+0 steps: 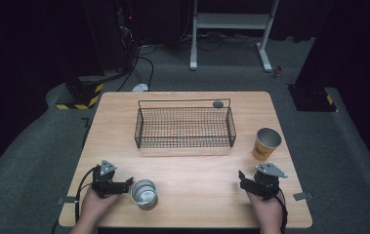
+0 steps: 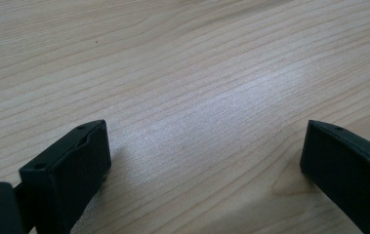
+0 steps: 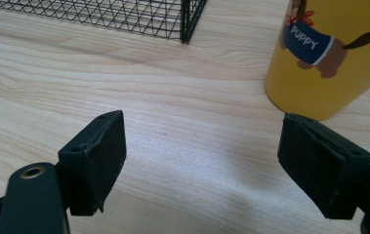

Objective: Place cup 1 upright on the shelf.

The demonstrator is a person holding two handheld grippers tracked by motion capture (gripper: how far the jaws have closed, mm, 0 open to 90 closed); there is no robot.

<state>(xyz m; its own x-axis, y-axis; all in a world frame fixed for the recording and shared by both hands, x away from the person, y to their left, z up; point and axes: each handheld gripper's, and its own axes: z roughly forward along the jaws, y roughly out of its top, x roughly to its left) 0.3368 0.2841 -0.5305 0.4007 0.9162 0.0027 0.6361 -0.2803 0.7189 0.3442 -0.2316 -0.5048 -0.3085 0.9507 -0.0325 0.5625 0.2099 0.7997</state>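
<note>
Light wooden desk (image 1: 192,165) carries all items. Black wire-mesh basket (image 1: 184,127) sits at the far centre, apparently empty; a small grey round object (image 1: 217,104) lies at its far right corner, identity unclear.

Yellow paper cup with a cartoon dog and the word "Puppy" (image 1: 266,143) stands upright right of the basket, ahead of the right tool (image 1: 245,181). In the right gripper view the same cup (image 3: 329,53) sits just beyond the right-hand jaw, off the centreline, not between the jaws. Shiny metal cup (image 1: 144,193) stands upright near the front left, just beside the tip of the left tool (image 1: 127,184); contact cannot be confirmed.

Tool state: both tools have their jaws spread wide with nothing between them; left tool (image 2: 204,156) looks over bare wood, right tool (image 3: 202,156) likewise.

Step, by judgement: approach before the first grasp, cups probably bound for the basket. Next move calls for swinging each tool to centre its cup between the jaws, then closing gently on the wall.

Obstructions: none on the path; the basket's raised rim must be cleared. The thin paper cup may crush or tip.
</note>
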